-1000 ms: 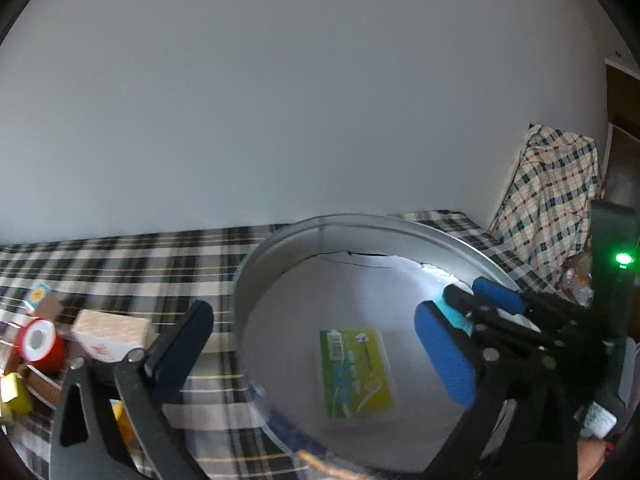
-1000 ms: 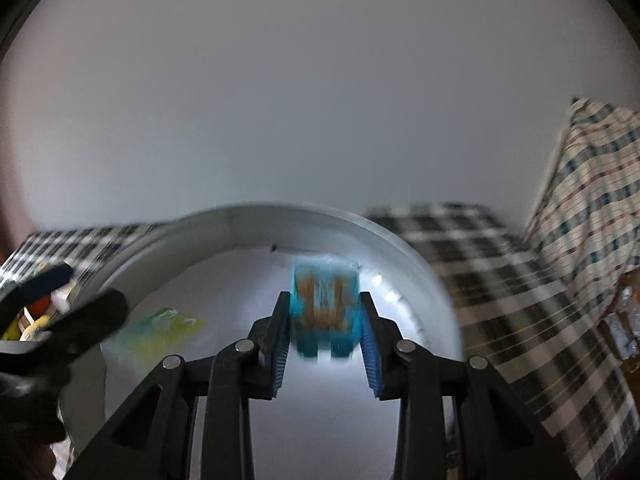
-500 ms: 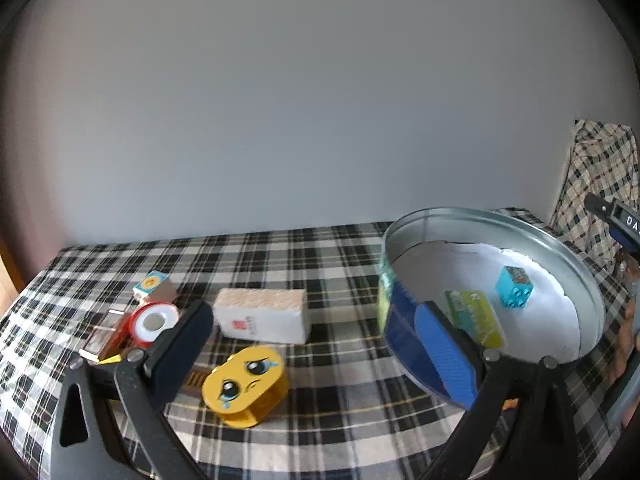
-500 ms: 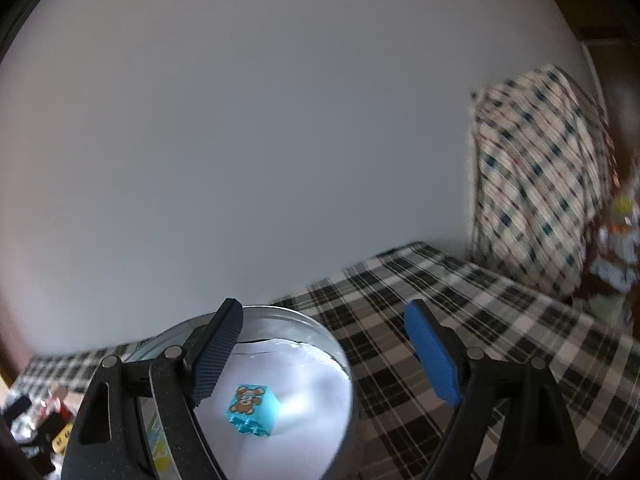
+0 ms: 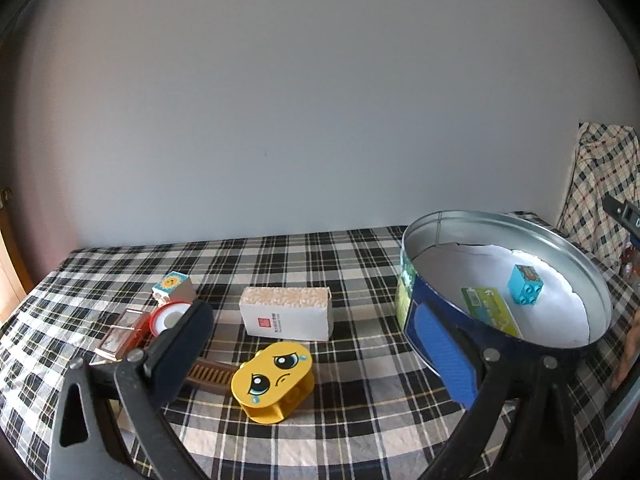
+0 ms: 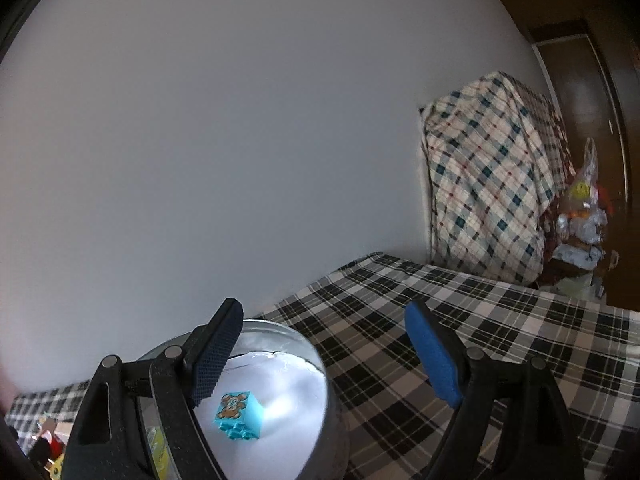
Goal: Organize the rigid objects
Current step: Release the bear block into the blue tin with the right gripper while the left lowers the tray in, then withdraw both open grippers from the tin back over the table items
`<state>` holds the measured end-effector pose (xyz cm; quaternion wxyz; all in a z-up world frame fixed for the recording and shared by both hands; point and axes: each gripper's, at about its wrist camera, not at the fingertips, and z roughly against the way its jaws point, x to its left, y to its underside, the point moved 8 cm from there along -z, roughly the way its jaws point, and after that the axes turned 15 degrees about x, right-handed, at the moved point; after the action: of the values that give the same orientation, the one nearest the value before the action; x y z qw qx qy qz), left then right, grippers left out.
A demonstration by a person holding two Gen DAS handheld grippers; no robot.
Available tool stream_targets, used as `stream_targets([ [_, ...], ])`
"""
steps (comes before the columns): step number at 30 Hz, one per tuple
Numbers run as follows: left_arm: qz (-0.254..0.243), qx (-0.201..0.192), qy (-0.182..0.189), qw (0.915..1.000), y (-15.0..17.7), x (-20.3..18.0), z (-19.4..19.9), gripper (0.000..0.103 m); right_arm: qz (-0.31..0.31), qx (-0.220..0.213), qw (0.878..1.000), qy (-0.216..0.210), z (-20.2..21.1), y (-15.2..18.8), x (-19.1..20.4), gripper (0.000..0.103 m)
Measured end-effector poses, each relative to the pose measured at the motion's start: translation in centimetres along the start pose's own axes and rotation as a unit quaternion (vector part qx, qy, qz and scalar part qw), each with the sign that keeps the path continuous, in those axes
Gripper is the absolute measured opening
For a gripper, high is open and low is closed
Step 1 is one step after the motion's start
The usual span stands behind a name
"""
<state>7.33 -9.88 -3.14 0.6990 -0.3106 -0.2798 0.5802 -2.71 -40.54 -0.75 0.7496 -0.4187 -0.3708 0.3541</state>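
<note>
1. My left gripper [image 5: 316, 350] hangs with its jaws spread wide and nothing between them, looking down over the checked bench [image 5: 360, 384].
2. My right gripper [image 6: 324, 354] is also wide open and empty; it sits at the right side, above the near rim of the round metal tin [image 6: 320, 356], and mostly faces the wall and a draped checked cloth [image 6: 492, 184].
3. Inside the tin [image 5: 500, 216] lie a turquoise block [image 5: 525, 290] and a flat green card [image 5: 489, 312], apart from each other. I judge those two as sorted.
4. Loose things remain on the bench to the left of the tin: a yellow sad-face box [image 5: 274, 380], a white carton [image 5: 287, 318], a small sun-print cube [image 5: 173, 286], a red-rimmed round piece [image 5: 168, 318], a clear flat case [image 5: 122, 334] and a brown comb-like strip [image 5: 210, 372].
5. The relation that matters: the yellow sad-face box lies almost centred between the left jaws, just ahead and low, nearest of all the loose pieces. Its long axis runs from near-left to far-right, roughly across the jaw gap, so I expect to need a wrist turn to pinch its narrow sides.
6. The left hand is plainly nearer; the right would have to cross over the tin.
7. The white carton lies just beyond, its length left to right.
</note>
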Motion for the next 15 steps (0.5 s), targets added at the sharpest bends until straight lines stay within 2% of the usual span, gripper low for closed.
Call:
stream_targets([
  [10,0.004,0.008,-0.001,1.0000,0.6,1.6,0.2,0.102,0.132,-0.008,0.991,0.018,1.7,2.8,5.5,0.085],
  [15,0.012,0.010,-0.002,0.9999,0.8,3.1,0.2,0.102,0.135,0.007,0.991,-0.004,2.6,4.1,6.8,0.085],
])
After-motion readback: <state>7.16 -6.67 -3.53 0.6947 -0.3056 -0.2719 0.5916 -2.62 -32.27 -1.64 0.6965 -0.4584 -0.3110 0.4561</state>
